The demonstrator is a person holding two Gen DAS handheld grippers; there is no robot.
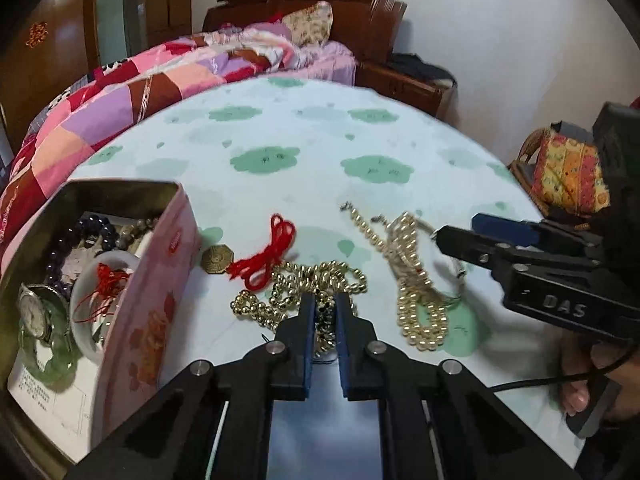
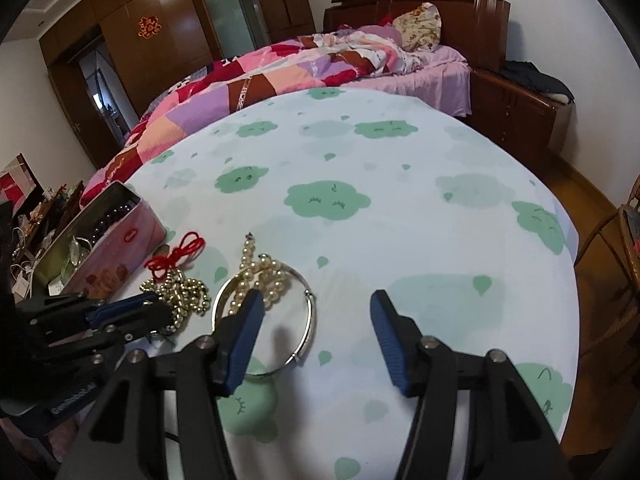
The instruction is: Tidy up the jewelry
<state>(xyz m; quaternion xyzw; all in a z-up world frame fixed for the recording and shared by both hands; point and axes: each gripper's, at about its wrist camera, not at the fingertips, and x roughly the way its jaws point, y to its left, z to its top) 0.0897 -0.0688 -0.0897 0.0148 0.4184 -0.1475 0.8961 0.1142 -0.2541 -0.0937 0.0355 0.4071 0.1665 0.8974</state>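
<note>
Bedroom setup, with a table in a cloud-print cloth parked next to the bed, and the jewelry spread out on it by a pink tin.

Left gripper is pinched tight on the gold bead chain, which still lies heaped on the cloth just right of the tin. Right gripper has its jaws apart with nothing between them; its left finger sits over the pearl strand and the silver bangle.

What I'd worry about: the gold chain lies right against the red cord of the brass charm, so lifting could drag the charm along or leave a loop trailing. It's only gripped at one bunch of beads, so the rest will dangle and might catch on the tin's rim going in. The tin already looks pretty full too (watch, dark beads, green bangle).

View differences: the left wrist camera looks down into the tin and shows the actual pinch on the beads. The right wrist camera only gets the tin side-on, but it shows the whole bangle ring, which the other view mostly hides behind the right gripper.
</note>
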